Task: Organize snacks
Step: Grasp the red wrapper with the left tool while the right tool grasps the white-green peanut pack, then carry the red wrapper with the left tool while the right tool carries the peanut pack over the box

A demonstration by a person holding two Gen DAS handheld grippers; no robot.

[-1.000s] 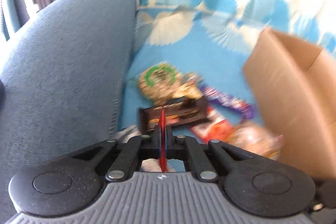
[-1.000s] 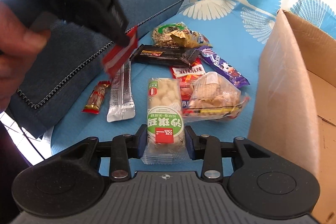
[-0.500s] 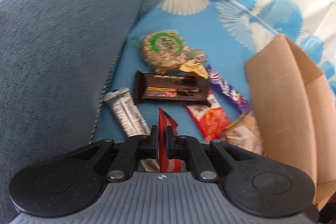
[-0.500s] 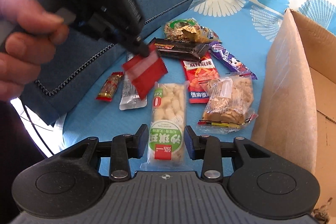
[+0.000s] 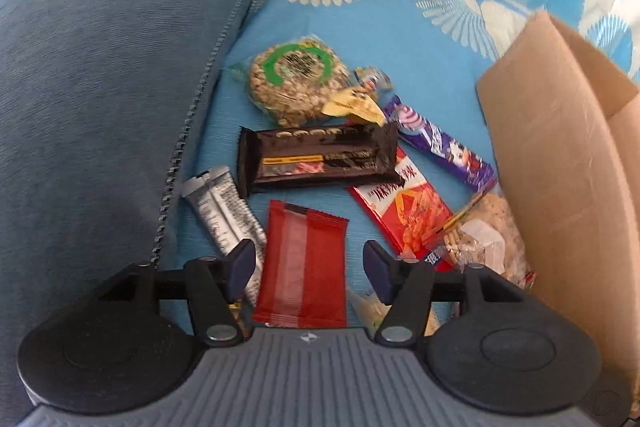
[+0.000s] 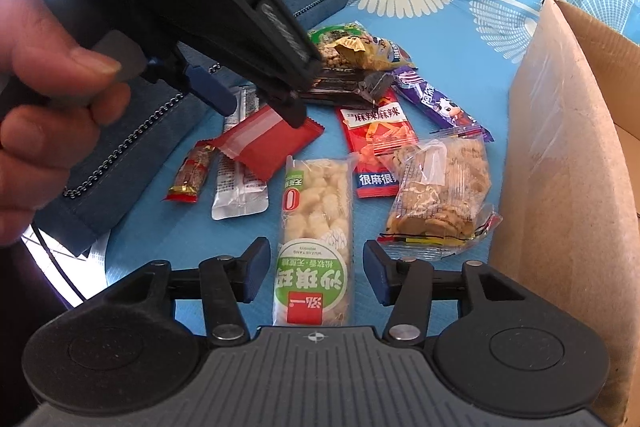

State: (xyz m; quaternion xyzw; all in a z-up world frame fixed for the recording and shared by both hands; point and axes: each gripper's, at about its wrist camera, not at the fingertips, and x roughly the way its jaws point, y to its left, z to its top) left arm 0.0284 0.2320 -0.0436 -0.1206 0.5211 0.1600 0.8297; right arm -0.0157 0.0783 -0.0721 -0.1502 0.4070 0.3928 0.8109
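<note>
My left gripper (image 5: 308,269) is open just above a red snack packet (image 5: 304,263), which lies flat on the blue cover between its fingers; the packet also shows in the right wrist view (image 6: 268,143), under the left gripper (image 6: 260,107). My right gripper (image 6: 312,277) is open around the near end of a long white and green puffed snack pack (image 6: 316,231) that lies on the cover. A brown cardboard box (image 6: 568,187) stands at the right.
More snacks lie on the blue sofa cover (image 6: 452,39): a dark chocolate bar (image 5: 316,159), a silver stick pack (image 5: 224,211), a red spicy pack (image 6: 376,143), a purple bar (image 6: 436,103), a biscuit bag (image 6: 440,187), a peanut bag (image 5: 296,79), a small red sausage (image 6: 192,173). A blue armrest (image 5: 100,87) rises at the left.
My left gripper came down with the red packet, opened and let it go; the packet now lies flat on the cover. My right gripper opened wider around the white and green pack.
</note>
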